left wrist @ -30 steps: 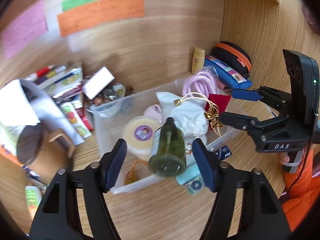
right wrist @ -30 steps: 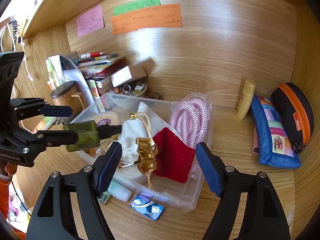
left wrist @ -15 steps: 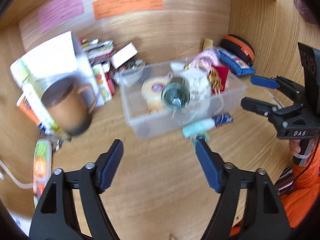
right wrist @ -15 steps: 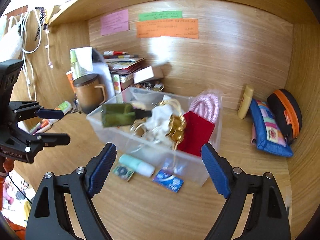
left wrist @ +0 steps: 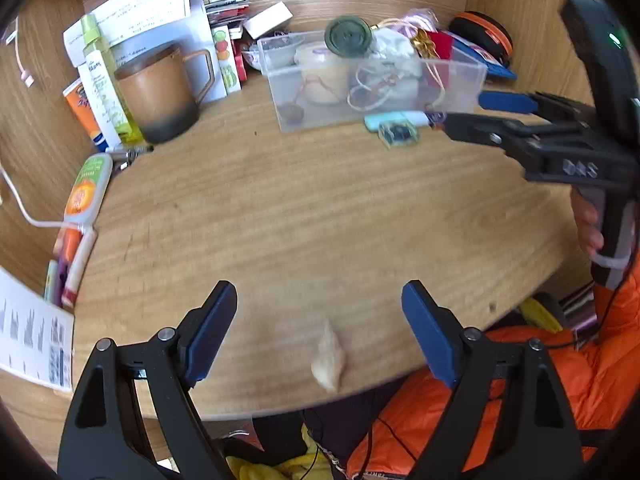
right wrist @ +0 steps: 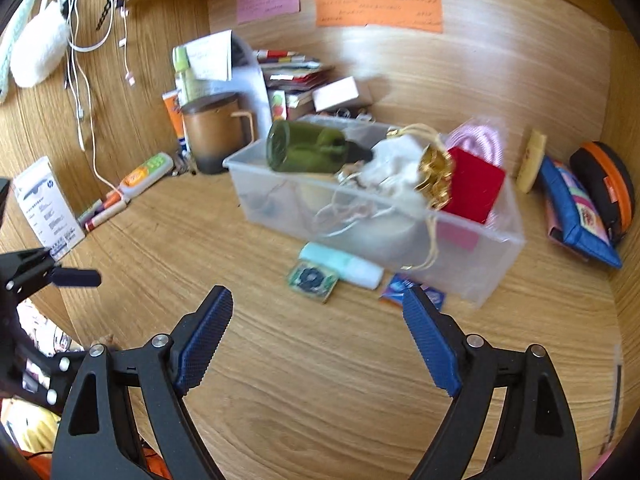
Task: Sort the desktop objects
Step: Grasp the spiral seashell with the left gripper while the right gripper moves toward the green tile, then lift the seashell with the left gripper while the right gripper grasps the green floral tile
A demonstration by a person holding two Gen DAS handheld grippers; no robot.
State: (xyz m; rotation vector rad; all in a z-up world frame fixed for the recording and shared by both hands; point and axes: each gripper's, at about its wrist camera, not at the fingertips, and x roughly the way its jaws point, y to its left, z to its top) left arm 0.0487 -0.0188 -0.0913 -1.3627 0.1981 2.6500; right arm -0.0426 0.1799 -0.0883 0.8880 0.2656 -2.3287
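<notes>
1. While both grippers hang over the bare front of the desk [right wrist: 320, 380], the clutter sits toward the back wall; the left gripper [left wrist: 319, 308] has its fingers spread wide with nothing between them.
2. Equally wide and holding nothing, the right gripper [right wrist: 317, 320] points toward the clear bin [right wrist: 480, 248], which stands on the desk near the back.
3. A green bottle [right wrist: 308, 152] lies on its side across the top of the bin's left end, its round base facing outward and its dark neck pointing toward a white pouch [right wrist: 396, 168].
4. Packed in the same bin, from left to right, are the pouch, gold trinkets [right wrist: 436, 176], a red pouch [right wrist: 476, 190] and, behind it, a pink rope [right wrist: 480, 140].
5. Just in front of the bin on the desk lie a mint tube [right wrist: 340, 264], a small green packet [right wrist: 312, 280] touching it, and a blue packet [right wrist: 400, 288] partly behind the right gripper's finger.
6. Left of the bin stands a brown mug [right wrist: 212, 136], with papers and books behind it.
7. Against the right wall rest a yellow tube [right wrist: 532, 160], a blue case [right wrist: 576, 208] and a black-and-orange case [right wrist: 604, 188].
8. Near the desk's front edge, between the left gripper's fingers in its own view, lies a small pale scrap [left wrist: 329, 356], too blurred to identify.
</notes>
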